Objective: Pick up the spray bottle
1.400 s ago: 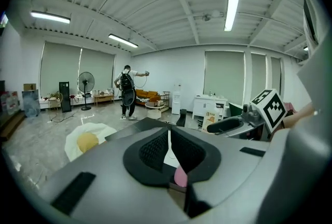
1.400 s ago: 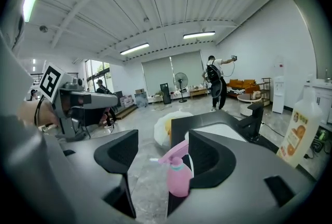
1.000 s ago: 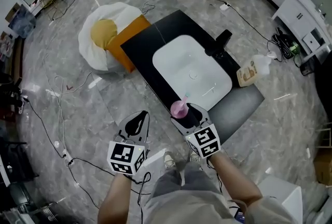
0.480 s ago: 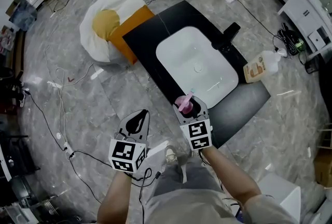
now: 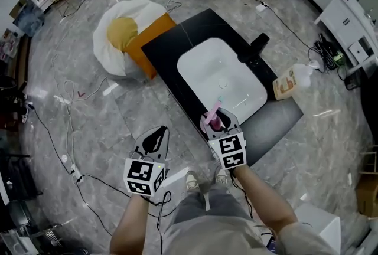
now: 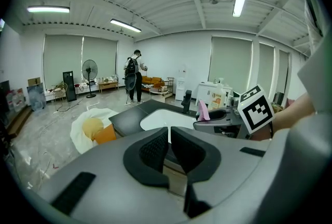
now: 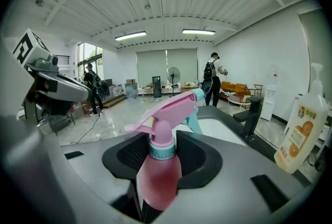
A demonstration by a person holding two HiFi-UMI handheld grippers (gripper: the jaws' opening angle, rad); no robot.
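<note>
The pink spray bottle (image 5: pixel 210 120) with a pink trigger head and teal collar stands at the near edge of the black counter (image 5: pixel 171 47). My right gripper (image 5: pixel 216 124) is around it, and its jaws are closing. In the right gripper view the bottle (image 7: pixel 160 171) stands upright between the dark pads (image 7: pixel 134 155), which touch its neck on both sides of the right gripper (image 7: pixel 161 153). My left gripper (image 5: pixel 155 140) hangs over the floor, left of the counter. Its jaws (image 6: pixel 169 148) are together with nothing between them.
A white sink (image 5: pixel 221 79) is set in the counter, with a black faucet (image 5: pixel 251 47) at its far side. A soap bottle with an orange label (image 5: pixel 289 81) stands at the counter's right. A white beanbag with an orange cushion (image 5: pixel 127 35) lies to the left. Cables cross the floor.
The right gripper's jaws have come in from wide open onto the bottle's neck, and the gripper has shifted slightly forward. The left gripper has stayed where it was.
</note>
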